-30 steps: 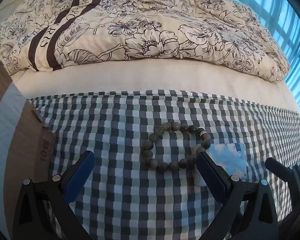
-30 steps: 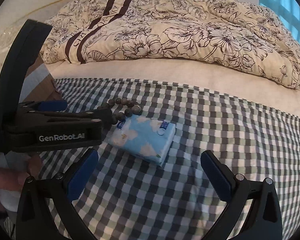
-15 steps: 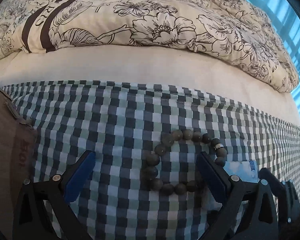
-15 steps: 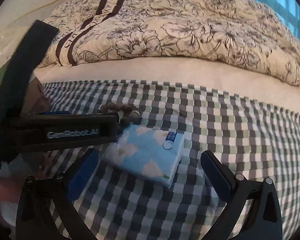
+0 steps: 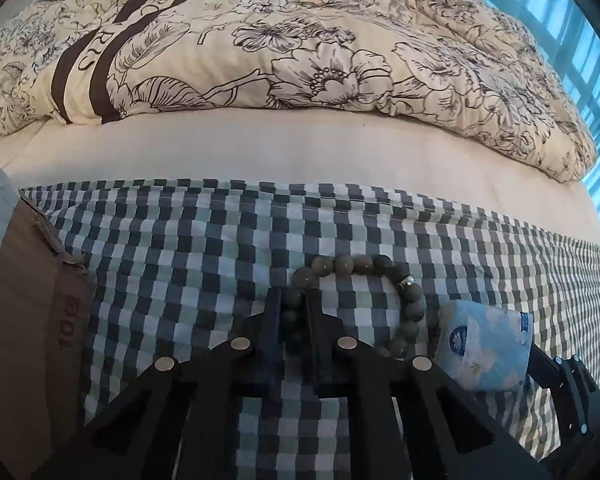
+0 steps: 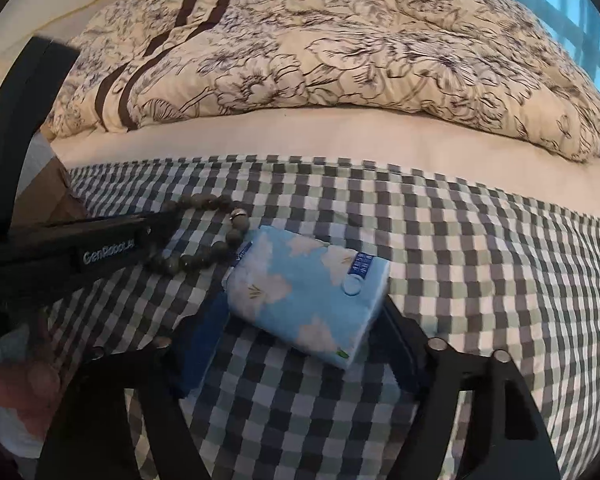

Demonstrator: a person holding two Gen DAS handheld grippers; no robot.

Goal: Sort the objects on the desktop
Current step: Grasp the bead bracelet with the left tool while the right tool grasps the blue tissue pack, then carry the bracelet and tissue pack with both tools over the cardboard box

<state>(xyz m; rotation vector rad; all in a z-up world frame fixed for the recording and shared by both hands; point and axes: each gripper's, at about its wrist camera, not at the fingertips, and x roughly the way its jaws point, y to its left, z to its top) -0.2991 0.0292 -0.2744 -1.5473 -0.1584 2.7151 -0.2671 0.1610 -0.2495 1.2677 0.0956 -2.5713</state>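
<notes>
Clamping the near-left arc of the bead bracelet (image 5: 414, 300), our left gripper (image 5: 293, 312) has its two black fingers drawn close together, with a few beads pinched between them while the remainder of the loop lies flat on the checked cloth (image 5: 180, 272) ahead and to the right. From the right wrist view we see the same gripper (image 6: 168, 222) reaching in from the left, its tips meeting the bracelet (image 6: 216, 252) at its left end. Our right gripper (image 6: 300, 312) is closed onto the tissue pack (image 6: 304, 288), a pale blue packet printed with white flowers, one blue-padded finger against its left end and the other against its right end. The pack sits tilted on the cloth, its far-left corner just beside the bracelet's beads, perhaps touching; from the left wrist view we find the pack (image 5: 484, 344) just to the right of the bracelet. A cardboard box (image 5: 24, 320) stands at the left edge of the cloth. Beyond the cloth we see a plain cream sheet (image 5: 300, 148), then a floral duvet (image 5: 300, 48) heaped across the back. At the lower left of the right wrist view part of a hand (image 6: 16, 380) shows under the left gripper's body
</notes>
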